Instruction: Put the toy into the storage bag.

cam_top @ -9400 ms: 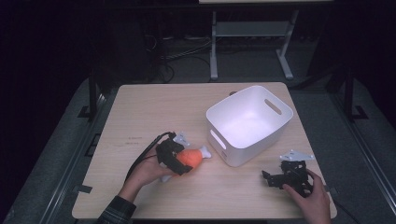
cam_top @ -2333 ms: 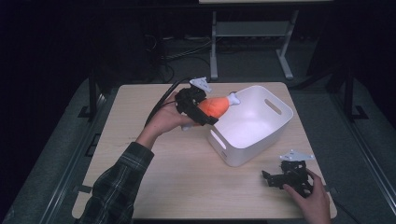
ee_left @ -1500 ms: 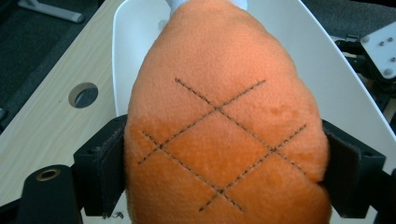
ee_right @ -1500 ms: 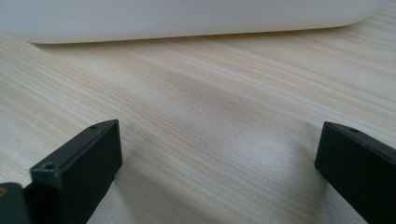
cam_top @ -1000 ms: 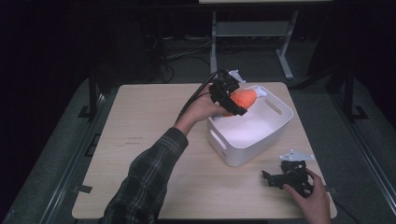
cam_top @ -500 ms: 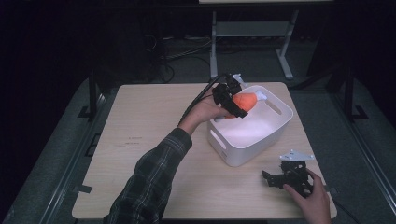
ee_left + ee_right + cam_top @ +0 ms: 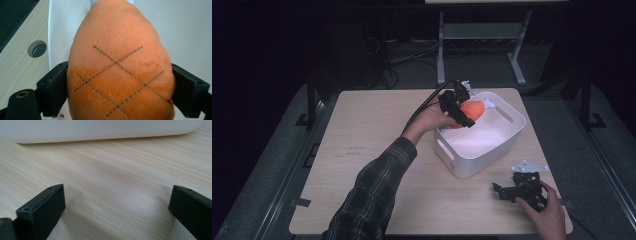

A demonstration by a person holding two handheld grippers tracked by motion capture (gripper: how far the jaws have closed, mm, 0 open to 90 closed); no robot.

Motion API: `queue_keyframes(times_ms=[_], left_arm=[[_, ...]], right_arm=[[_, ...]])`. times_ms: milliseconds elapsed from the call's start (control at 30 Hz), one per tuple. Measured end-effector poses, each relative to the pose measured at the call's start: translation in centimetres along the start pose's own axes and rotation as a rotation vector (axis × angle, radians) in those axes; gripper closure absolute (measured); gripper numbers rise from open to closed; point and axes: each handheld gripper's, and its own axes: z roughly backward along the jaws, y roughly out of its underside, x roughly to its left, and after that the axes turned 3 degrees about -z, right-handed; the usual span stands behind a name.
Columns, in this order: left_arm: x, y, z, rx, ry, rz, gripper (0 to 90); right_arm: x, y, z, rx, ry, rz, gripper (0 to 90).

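In the high view, the left gripper (image 7: 460,111) holds an orange plush toy (image 7: 473,109) over the 10 o'clock corner of the white bin (image 7: 492,150), which stands at about 2 o'clock on the worktop (image 7: 362,150). The toy has a pale stub end pointing toward 2 o'clock. The right gripper (image 7: 521,187) rests on the worktop at 5 o'clock, well apart from the bin.

In the left gripper view, the fingers (image 7: 56,87) pinch the plush toy (image 7: 117,75) at its wide belly, and the fabric bulges between them. It looks soft, light and not slippery, so I think a hold across the thick middle is safest.

In the right gripper view, the fingers (image 7: 45,207) are spread with nothing between them, low over the worktop (image 7: 112,182), facing the bin wall (image 7: 100,130).
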Motion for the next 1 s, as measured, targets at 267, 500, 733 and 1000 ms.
queue_keyframes(times_ms=[267, 500, 733, 1000], left_arm=[[0.1, 0.3, -0.4, 0.031, -0.006, 0.004, 12.5], [0.1, 0.5, -0.4, 0.030, -0.008, 0.006, 12.5], [0.1, 0.5, 0.2, 0.020, -0.019, -0.004, 12.5], [-0.3, 1.1, 1.9, -0.008, -0.017, -0.011, 12.7]], right_arm=[[0.0, 0.0, 0.0, 0.000, 0.001, 0.000, 0.2], [0.0, 0.0, 0.0, 0.000, 0.001, 0.000, 0.2], [0.0, 0.0, 0.0, 0.000, 0.001, -0.001, 0.1], [0.0, 0.0, 0.0, 0.000, 0.000, -0.002, 0.1]])
